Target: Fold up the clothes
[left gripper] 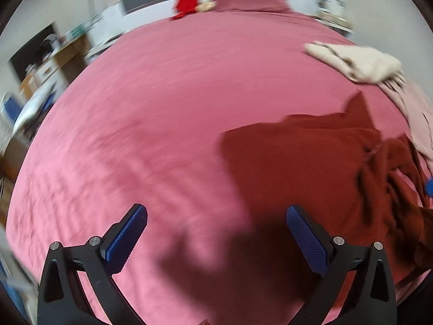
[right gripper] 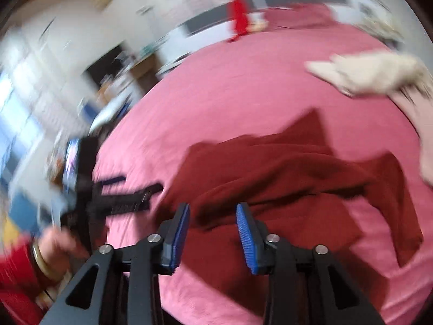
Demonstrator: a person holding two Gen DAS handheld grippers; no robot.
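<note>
step: between grasps on the dark red garment (right gripper: 284, 168), lying rumpled and partly doubled over on the pink bed (left gripper: 162, 94)
left gripper (left gripper: 216, 233): wide open, empty, over bare sheet just left of the garment
right gripper (right gripper: 212, 233): partly open, nothing between the pads, at the garment's near edge
nearby: cream garment (left gripper: 357, 62) beyond the red one, well apart
next: likely pinching an edge or corner each, then spreading flat before folding

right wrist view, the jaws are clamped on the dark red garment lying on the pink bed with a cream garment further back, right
Not quite. In the right wrist view the right gripper has its jaws apart with nothing pinched between them; the dark red garment lies just beyond the pads. The rest holds: it lies on the pink bed, with the cream garment further back.
</note>
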